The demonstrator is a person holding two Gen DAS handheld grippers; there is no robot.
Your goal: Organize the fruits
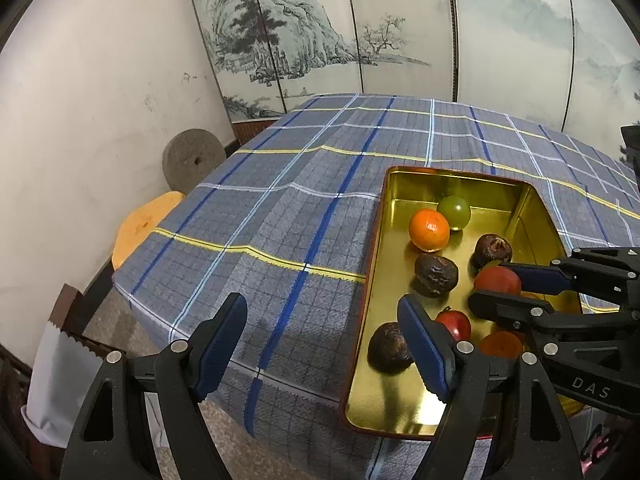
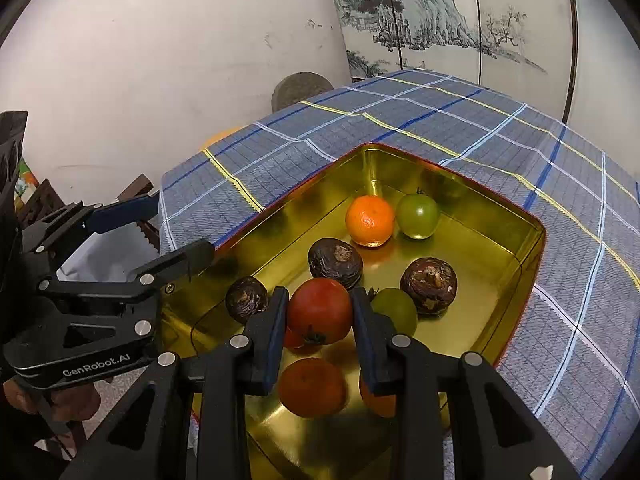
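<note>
A table (image 1: 280, 216) is standing by a white wall (image 1: 100, 100). A blue checked cloth with yellow and white lines is covering it. Behind the table a folding screen (image 1: 320, 32) is showing painted hills and trees. A round grey stone (image 1: 193, 161) is leaning on the wall, and an orange stool (image 1: 138, 228) is sitting just beside the table's edge.

A long gold tin (image 2: 480, 196) is lying on the cloth. Its long side is running away from the cameras, toward the screen. The fruits are sitting inside it. At the far end an orange (image 2: 370, 221) and a green tomato (image 2: 418, 216) are touching. Nearer, three dark wrinkly fruits (image 2: 335, 262) are spread across the middle. Another green tomato (image 2: 396, 310) is sitting just beside the right tool. More orange fruits (image 2: 311, 387) are lying at the near end, under the right tool.

The right tool (image 2: 320, 316) is squeezing a red tomato (image 2: 320, 310) over the tin. Its two pads are pressing on the tomato's sides. The tomato's little green stem is pointing down toward the camera.

The left tool (image 1: 320, 340) is standing wide with nothing between its fingers. It is hanging over the cloth and the tin's left edge.
</note>
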